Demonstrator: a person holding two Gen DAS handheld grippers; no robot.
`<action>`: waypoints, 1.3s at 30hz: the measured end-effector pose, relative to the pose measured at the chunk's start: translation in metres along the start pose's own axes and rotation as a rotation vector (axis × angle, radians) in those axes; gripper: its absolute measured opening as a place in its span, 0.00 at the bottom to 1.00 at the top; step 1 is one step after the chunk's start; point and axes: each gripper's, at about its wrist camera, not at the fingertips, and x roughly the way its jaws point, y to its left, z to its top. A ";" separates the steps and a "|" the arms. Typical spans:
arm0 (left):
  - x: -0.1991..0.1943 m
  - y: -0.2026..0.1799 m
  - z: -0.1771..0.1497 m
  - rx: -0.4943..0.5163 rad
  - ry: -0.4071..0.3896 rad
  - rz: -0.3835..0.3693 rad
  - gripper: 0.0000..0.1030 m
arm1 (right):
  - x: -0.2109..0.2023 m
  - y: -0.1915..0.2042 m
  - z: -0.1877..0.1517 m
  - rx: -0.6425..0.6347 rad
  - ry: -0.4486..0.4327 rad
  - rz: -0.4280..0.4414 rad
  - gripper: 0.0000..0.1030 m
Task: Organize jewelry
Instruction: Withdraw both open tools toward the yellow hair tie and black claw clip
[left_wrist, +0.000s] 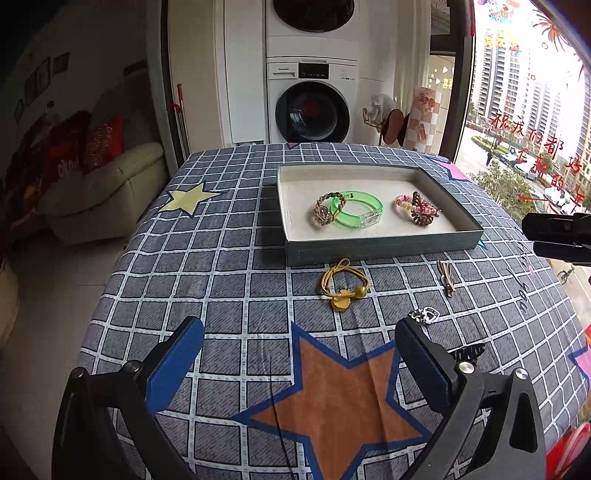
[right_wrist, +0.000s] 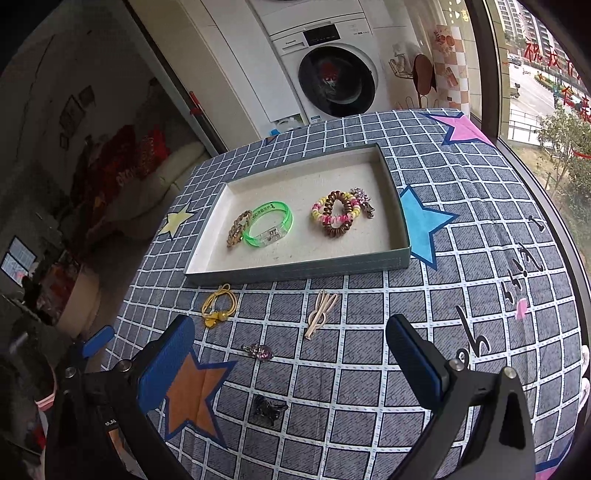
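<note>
A shallow grey tray (left_wrist: 380, 247) (right_wrist: 295, 273) on the checked tablecloth holds a braided band (left_wrist: 327, 207) (right_wrist: 238, 229), a green bangle (left_wrist: 358, 210) (right_wrist: 269, 223), coiled hair ties (left_wrist: 415, 206) (right_wrist: 334, 212) and a sparkly clip (right_wrist: 364, 201). In front of the tray lie a yellow hair tie (left_wrist: 343, 286) (right_wrist: 218, 306), a beige clip (left_wrist: 446, 277) (right_wrist: 320, 312), a small rhinestone clip (left_wrist: 424, 315) (right_wrist: 258, 350) and a dark claw clip (right_wrist: 267, 410). My left gripper (left_wrist: 299, 347) is open above the orange star. My right gripper (right_wrist: 290, 343) is open over the loose pieces, empty.
The table's edges fall away at the left and front. A sofa (left_wrist: 107, 192) stands to the left, a washing machine (left_wrist: 312, 103) behind the table, a large window (left_wrist: 524, 110) on the right. My right gripper's body (left_wrist: 557, 236) shows at the left wrist view's right edge.
</note>
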 end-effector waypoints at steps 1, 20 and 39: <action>0.000 0.001 -0.003 -0.006 0.005 -0.002 1.00 | 0.000 0.000 -0.002 0.001 0.004 0.000 1.00; 0.017 0.013 -0.023 -0.040 0.083 0.020 1.00 | 0.013 0.008 -0.065 -0.045 0.116 -0.059 1.00; 0.063 0.005 0.013 -0.048 0.128 -0.016 1.00 | 0.040 0.031 -0.090 -0.157 0.141 -0.092 1.00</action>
